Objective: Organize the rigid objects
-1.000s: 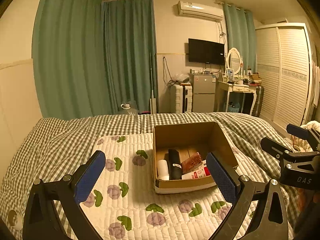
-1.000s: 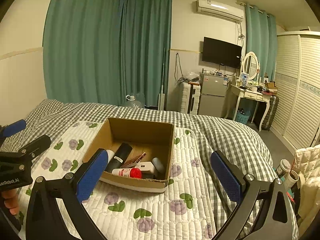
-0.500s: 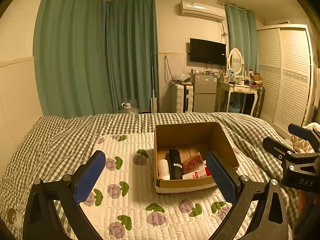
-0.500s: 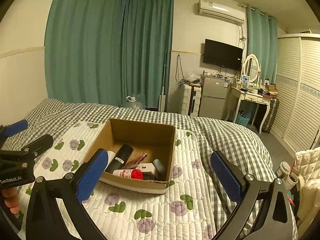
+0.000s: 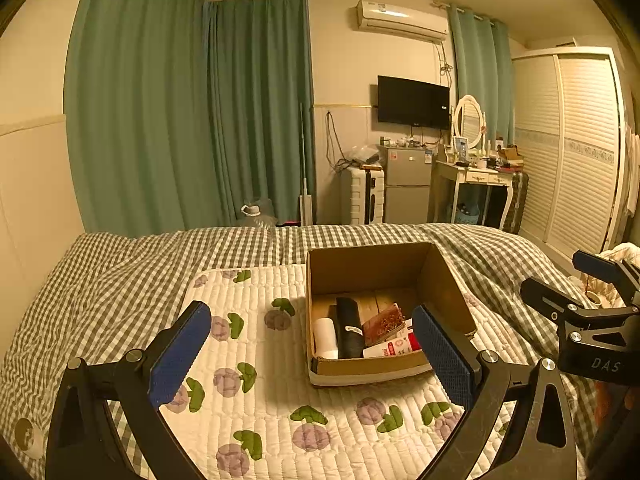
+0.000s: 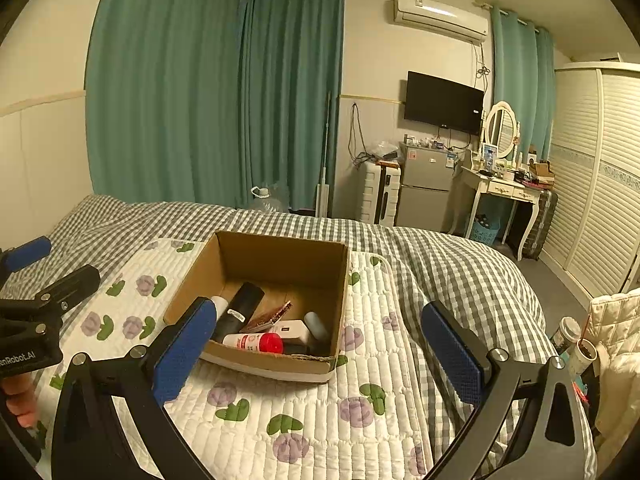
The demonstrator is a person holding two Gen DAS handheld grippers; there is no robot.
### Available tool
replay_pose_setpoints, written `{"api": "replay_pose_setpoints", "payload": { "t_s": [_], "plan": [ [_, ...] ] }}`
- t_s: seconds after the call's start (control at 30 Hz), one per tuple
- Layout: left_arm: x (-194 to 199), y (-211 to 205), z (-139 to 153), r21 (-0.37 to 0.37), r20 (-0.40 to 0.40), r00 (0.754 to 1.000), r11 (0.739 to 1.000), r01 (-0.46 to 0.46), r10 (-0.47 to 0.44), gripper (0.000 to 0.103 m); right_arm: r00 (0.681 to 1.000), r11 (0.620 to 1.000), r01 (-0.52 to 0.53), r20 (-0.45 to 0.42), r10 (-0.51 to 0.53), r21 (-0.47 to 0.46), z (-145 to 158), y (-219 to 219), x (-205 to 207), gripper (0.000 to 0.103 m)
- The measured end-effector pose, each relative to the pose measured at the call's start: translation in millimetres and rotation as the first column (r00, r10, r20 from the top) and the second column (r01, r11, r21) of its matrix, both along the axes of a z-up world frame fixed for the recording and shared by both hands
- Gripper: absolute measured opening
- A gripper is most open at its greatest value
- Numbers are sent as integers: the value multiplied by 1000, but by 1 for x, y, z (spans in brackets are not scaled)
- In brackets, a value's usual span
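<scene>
Two claws hang wide open and empty over the bed [image 5: 100, 280]: left claw [image 5: 312, 364], right claw [image 6: 320, 354], both near the cardboard box [image 6: 256, 256] of bottles on the quilted mat's [image 6: 360, 380] middle.

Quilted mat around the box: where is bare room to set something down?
Bare quilted mat lies left of the cardboard box and in front of it, toward both open grippers. Inside, the near half is crowded with bottles; only the far floor shows bare.

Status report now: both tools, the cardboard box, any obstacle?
Left tool open, empty. Right tool open, empty. Cardboard box on quilted mat, items inside, untouched. Nothing between the tools and the box.
</scene>
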State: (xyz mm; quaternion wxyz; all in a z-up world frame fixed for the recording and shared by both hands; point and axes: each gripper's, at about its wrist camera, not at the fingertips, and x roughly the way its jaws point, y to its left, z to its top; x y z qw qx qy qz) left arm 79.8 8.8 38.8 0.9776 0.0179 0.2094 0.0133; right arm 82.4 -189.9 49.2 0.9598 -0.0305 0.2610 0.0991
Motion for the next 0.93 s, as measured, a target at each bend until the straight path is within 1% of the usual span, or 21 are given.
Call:
{"api": "replay_pose_setpoints", "payload": {
  "t_s": [0.3,0.93],
  "plan": [
    [1,-1,-3,2,-12,1000,1000,3,-3,103,1000,1000,3,-20,-3,4,-3,0,3,103],
    [-3,-3,-4,8,2,1000,1000,11,-11,103,999,1000,0,-36,0,-8,-9,2,5,103]
  ]
}}
